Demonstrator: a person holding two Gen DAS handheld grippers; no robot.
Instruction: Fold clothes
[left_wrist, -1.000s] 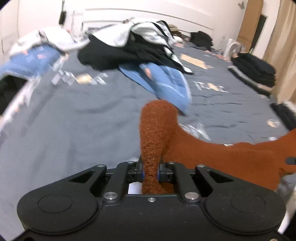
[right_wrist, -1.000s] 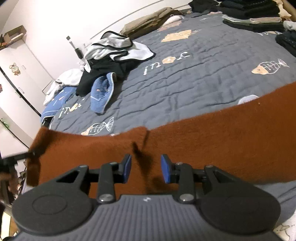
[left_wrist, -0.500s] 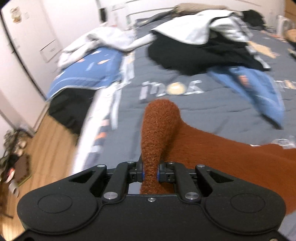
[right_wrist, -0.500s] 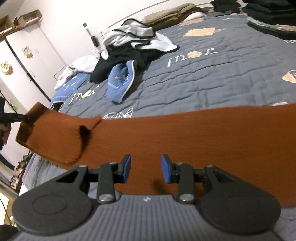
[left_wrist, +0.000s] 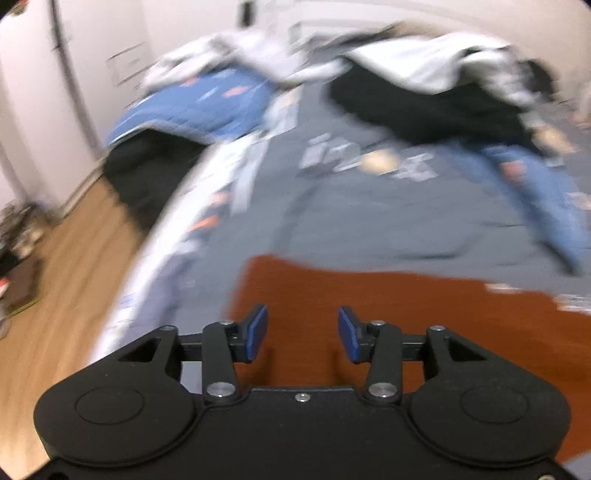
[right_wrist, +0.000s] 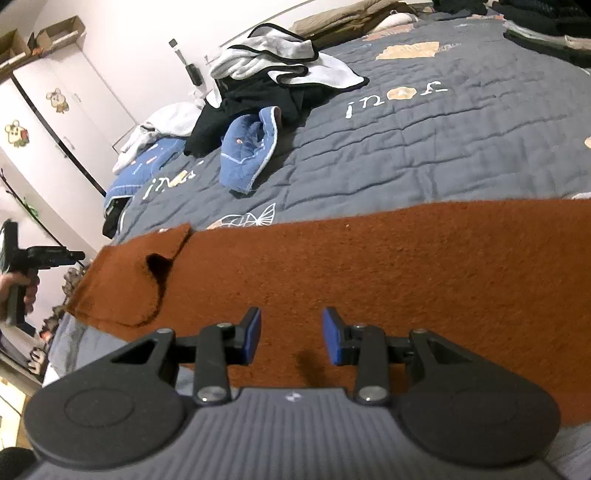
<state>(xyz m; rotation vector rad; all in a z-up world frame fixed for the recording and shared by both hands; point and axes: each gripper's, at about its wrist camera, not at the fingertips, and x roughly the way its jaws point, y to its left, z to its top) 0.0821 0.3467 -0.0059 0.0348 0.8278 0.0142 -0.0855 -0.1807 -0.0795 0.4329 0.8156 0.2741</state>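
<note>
A rust-brown fleece garment (right_wrist: 369, 266) lies spread flat across the grey quilted bed (right_wrist: 424, 147), its left end folded over near the bed's edge. In the left wrist view the same brown garment (left_wrist: 406, 314) lies under my left gripper (left_wrist: 302, 334), whose jaws are opening with nothing pinched between them. My right gripper (right_wrist: 291, 336) hovers over the middle of the garment, open, its blue pads clear of the cloth. The left gripper also shows at the far left of the right wrist view (right_wrist: 79, 254), held in a hand off the bed's edge.
A heap of black and white clothes (right_wrist: 273, 77) and a blue quilted piece (right_wrist: 247, 155) lie further up the bed. Another blue piece (right_wrist: 147, 166) hangs at the bed's left edge. Wooden floor (left_wrist: 55, 295) and a white wardrobe (right_wrist: 55, 122) lie to the left.
The left gripper has let go of the brown garment's end, which now lies flat on the bed, and it has swung left towards the bed's edge. The right gripper stays open over the cloth.
</note>
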